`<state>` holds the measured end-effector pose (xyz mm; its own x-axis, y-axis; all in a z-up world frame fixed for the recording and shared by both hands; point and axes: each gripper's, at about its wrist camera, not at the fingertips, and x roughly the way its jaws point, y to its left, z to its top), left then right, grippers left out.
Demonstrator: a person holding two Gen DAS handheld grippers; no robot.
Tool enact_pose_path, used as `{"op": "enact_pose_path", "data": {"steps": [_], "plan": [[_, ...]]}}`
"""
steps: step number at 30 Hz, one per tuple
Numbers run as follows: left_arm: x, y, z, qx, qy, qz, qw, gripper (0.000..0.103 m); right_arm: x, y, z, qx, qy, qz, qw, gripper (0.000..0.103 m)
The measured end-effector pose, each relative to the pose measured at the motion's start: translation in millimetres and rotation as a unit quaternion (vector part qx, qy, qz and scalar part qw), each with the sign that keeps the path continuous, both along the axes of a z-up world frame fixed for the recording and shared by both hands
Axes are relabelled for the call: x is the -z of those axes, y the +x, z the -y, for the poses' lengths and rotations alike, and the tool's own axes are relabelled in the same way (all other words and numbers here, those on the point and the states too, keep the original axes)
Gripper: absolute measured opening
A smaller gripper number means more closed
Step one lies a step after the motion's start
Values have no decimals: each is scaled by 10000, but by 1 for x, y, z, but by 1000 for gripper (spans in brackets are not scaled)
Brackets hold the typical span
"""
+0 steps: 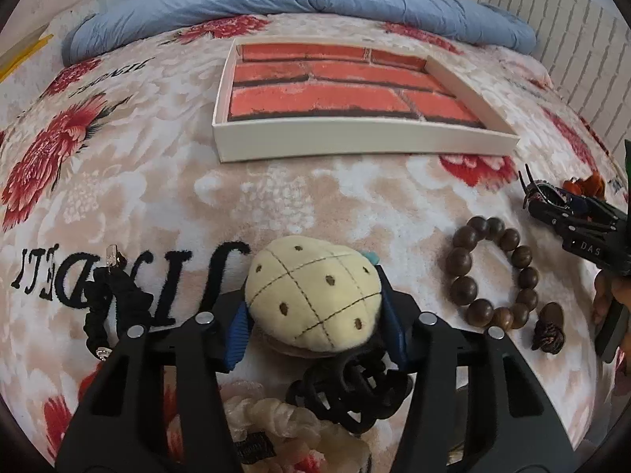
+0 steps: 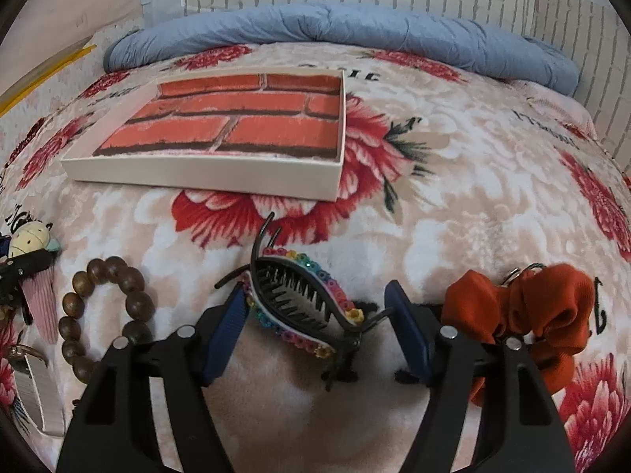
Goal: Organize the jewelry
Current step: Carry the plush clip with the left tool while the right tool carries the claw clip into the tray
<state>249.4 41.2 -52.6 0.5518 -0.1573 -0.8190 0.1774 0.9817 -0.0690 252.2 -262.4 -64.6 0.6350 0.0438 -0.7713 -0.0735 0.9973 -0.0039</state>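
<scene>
Two grippers are mid-pickup: the left gripper (image 1: 315, 315) clamps the plush hair claw (image 1: 311, 299), the right gripper (image 2: 321, 327) stands narrowly around the rainbow clip (image 2: 303, 299), left pad touching. Next, lift both to the far tray (image 2: 197, 175).

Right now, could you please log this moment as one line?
left gripper: shut on plush clip | right gripper: around beaded clip, grip unclear | box: empty | bracelet: on blanket
</scene>
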Motion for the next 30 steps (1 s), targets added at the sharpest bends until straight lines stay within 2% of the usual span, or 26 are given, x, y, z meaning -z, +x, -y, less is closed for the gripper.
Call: {"op": "enact_pose_path", "data": {"steps": [18, 26, 30], "plan": [[-46, 11, 4, -67, -139, 551, 9984, 53, -28, 4, 0, 45, 220, 250, 9994, 69], [-69, 37, 13, -26, -242, 795, 9965, 53, -47, 32, -6, 84, 378, 367, 9986, 69], [-79, 64, 16, -114, -265, 888, 9956, 53, -58, 59, -11, 110, 413, 405, 9983, 69]]}}
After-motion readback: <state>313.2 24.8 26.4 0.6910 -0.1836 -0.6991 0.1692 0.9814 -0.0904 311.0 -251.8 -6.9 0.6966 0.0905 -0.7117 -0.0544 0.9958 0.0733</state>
